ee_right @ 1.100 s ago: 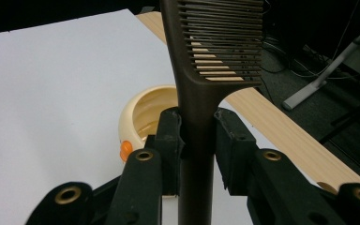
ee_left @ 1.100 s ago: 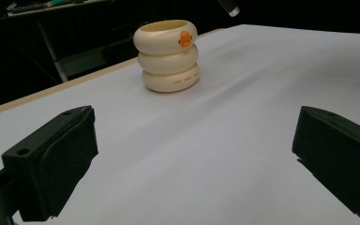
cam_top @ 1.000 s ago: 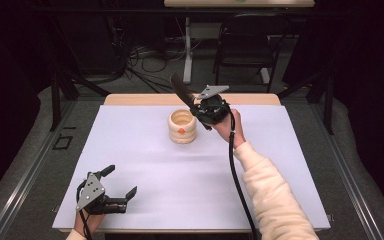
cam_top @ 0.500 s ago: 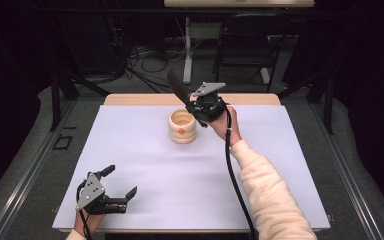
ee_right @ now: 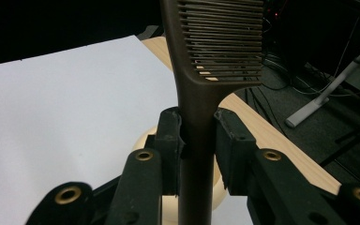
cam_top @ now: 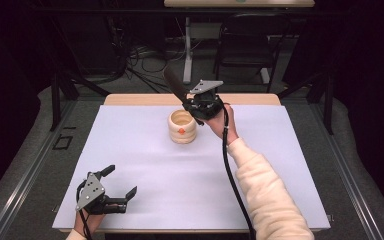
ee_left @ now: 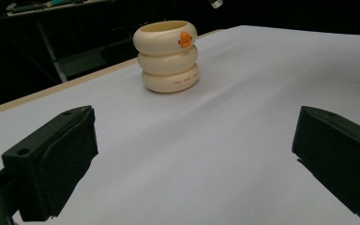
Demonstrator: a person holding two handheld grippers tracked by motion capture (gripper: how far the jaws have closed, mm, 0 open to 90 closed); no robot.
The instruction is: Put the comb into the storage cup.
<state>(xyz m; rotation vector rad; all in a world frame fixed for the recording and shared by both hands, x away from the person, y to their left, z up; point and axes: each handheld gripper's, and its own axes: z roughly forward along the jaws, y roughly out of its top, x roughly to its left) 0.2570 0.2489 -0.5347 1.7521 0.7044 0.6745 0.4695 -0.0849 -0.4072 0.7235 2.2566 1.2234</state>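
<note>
**Brown comb clamped above the ringed cup**

The dark brown plastic comb with a long, narrow handle point(ee_right: 201, 117) sits pinched by its handle between the two black pads of the right claw point(ee_right: 198, 140); the toothed head stands above the pads in the right gripper view, teeth pointing to that picture's right; in the high view the comb point(cam_top: 174, 83) slants up and away from the claw toward the far left, raised off the desk; the right claw point(cam_top: 200, 103) is held in a hand whose cream sleeve point(cam_top: 267, 195) runs down to the bottom edge, a black cable trailing along it.

Just below and beside that claw stands the cream-coloured cup shaped like three stacked rings, with a small orange mark on its top ring point(cam_top: 182, 127); it is upright on the desk, its mouth open to the top; in the right gripper view its rim shows behind the pads, under the comb's handle; whether the handle's lower end touches it I cannot tell.

The left claw point(cam_top: 122, 186) rests low near the front left corner of the white-covered desk point(cam_top: 145, 170), well apart from the cup; its jaws stand wide with nothing between them; the left gripper view looks across bare white surface to the cup point(ee_left: 166, 56).
</note>
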